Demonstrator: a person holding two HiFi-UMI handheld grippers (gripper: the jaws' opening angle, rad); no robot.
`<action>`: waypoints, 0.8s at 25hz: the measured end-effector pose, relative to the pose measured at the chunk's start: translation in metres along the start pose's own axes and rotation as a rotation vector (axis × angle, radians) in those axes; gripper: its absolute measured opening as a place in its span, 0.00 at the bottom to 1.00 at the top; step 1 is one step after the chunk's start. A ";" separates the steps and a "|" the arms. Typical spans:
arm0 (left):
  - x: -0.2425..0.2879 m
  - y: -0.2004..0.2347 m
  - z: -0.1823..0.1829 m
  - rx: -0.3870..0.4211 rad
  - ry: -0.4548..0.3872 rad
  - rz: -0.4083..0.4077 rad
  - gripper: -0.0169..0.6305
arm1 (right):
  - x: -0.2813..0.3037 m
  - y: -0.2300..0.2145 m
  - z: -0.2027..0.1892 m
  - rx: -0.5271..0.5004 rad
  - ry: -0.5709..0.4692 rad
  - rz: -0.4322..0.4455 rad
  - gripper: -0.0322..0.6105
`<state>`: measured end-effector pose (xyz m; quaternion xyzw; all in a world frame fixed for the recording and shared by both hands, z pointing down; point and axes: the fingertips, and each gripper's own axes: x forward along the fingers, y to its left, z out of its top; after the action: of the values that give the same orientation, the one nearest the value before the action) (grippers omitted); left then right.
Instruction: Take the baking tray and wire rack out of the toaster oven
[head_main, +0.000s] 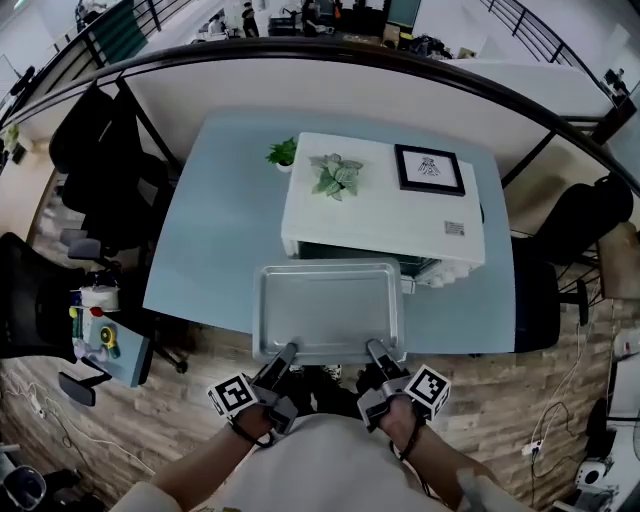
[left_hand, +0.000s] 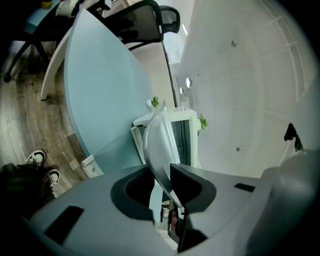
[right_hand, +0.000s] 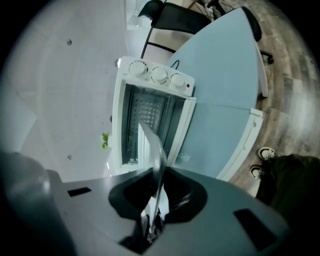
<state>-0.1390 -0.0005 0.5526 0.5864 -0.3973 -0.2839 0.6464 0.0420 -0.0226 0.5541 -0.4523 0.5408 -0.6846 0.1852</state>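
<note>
- Tray (head_main: 330, 305) hangs just before the open oven (head_main: 380, 215), over the surface (head_main: 215, 250) edge.
- Left tool (head_main: 287, 353) and right tool (head_main: 376, 351) each pinch its near rim, likely to keep it level.

I can read no word, brand or number anywhere here. A small grey label (head_main: 455, 228) sits near the front right corner of the toaster oven (head_main: 380, 215) top, its print too small to make out. The framed picture (head_main: 429, 169) at the back right corner holds a dark drawing, and any lettering there is illegible. The marker cube (head_main: 232, 394) on the left gripper (head_main: 290, 349) and the marker cube (head_main: 430, 388) on the right gripper (head_main: 375, 348) bear black-and-white square patterns, not letters.
</note>
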 end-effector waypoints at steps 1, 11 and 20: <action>-0.008 0.000 0.005 -0.004 -0.020 0.000 0.18 | 0.005 0.003 -0.008 -0.005 0.026 0.005 0.13; -0.102 0.034 0.058 0.004 -0.261 0.069 0.18 | 0.060 0.010 -0.106 -0.083 0.346 -0.016 0.12; -0.174 0.048 0.098 -0.031 -0.521 0.109 0.19 | 0.105 0.017 -0.181 -0.110 0.531 -0.084 0.12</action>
<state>-0.3175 0.0999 0.5685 0.4611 -0.5769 -0.3963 0.5454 -0.1649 -0.0024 0.5819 -0.2883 0.5875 -0.7560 -0.0165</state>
